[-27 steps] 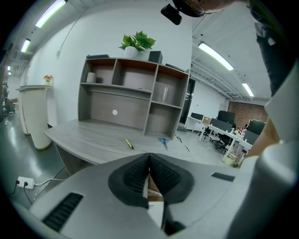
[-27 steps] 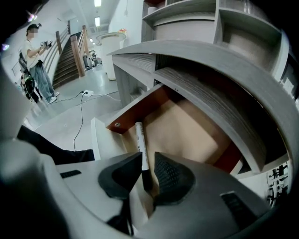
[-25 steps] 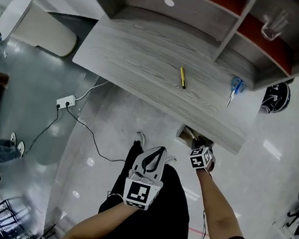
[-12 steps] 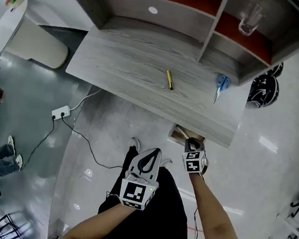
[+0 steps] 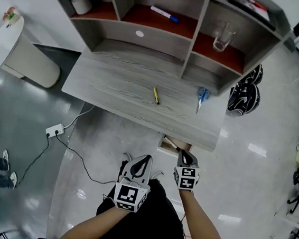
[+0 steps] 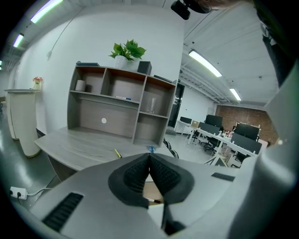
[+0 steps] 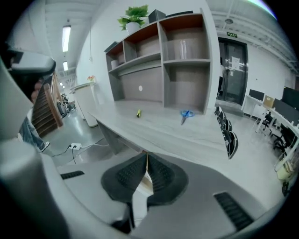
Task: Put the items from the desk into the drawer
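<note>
A yellow pen (image 5: pixel 155 95) (image 7: pixel 138 113) and blue scissors (image 5: pixel 201 97) (image 7: pixel 186 114) lie on the grey wooden desk (image 5: pixel 116 81). Under the desk's front edge a tan drawer (image 5: pixel 168 144) (image 6: pixel 152 191) stands partly open, with a small pen-like thing inside. My right gripper (image 5: pixel 182 154) (image 7: pixel 147 164) is at the drawer's front, jaws shut with a thin tan strip of the drawer between the pads. My left gripper (image 5: pixel 144 159) (image 6: pixel 149 161) hangs just left of it, shut and empty, pointing at the drawer.
A shelf unit on the desk holds a glass (image 5: pixel 223 37), a marker (image 5: pixel 164 13) and a white cup (image 5: pixel 81 2). Dark helmets (image 5: pixel 245 95) lie on the floor to the right. A power strip (image 5: pixel 52 130) with cable lies to the left.
The head view has pulled back and shows more of the shelf. Both grippers sit lower and further left in it; the right one stays at the drawer's front.
</note>
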Action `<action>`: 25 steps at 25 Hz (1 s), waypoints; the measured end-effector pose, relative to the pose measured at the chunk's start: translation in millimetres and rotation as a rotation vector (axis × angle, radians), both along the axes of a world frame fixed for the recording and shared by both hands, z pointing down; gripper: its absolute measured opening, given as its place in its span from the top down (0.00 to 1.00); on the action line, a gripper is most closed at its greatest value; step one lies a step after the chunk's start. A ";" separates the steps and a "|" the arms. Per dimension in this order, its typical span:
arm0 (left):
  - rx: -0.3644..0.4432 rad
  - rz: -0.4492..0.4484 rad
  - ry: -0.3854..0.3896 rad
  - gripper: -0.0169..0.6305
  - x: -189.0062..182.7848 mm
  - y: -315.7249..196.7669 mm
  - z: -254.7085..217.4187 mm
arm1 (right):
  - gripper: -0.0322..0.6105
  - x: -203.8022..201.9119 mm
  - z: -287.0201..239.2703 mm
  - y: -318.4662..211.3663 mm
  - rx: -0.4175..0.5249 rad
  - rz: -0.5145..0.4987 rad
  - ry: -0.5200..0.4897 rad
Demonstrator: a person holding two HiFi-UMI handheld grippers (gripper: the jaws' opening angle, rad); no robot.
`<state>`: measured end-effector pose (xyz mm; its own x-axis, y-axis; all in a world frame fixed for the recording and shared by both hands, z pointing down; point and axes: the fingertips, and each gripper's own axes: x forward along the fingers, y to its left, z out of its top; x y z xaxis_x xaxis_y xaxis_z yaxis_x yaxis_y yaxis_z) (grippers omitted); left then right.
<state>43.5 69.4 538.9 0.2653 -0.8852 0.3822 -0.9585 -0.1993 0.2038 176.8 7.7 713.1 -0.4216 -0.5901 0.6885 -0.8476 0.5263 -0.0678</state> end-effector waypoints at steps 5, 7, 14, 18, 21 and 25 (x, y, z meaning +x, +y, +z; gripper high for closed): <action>0.028 0.016 0.012 0.95 -4.9 -0.8 -19.2 | 0.92 -3.0 -55.3 1.5 0.078 0.050 -0.071; 0.034 0.024 0.016 0.95 -7.3 -0.8 -26.7 | 0.92 -8.4 -80.4 3.7 0.109 0.063 -0.100; 0.071 0.078 0.033 0.95 -7.9 -16.4 -48.7 | 0.92 -24.7 -165.9 8.4 0.217 0.138 -0.181; 0.107 0.107 0.038 0.95 -7.7 -26.9 -67.0 | 0.92 -38.3 -210.8 12.3 0.325 0.124 -0.153; 0.137 0.138 0.044 0.95 -7.8 -34.0 -82.2 | 0.92 -53.4 -240.6 11.6 0.382 0.112 -0.152; 0.176 0.164 0.042 0.95 -13.5 -43.6 -99.4 | 0.92 -65.4 -267.6 4.8 0.430 0.115 -0.150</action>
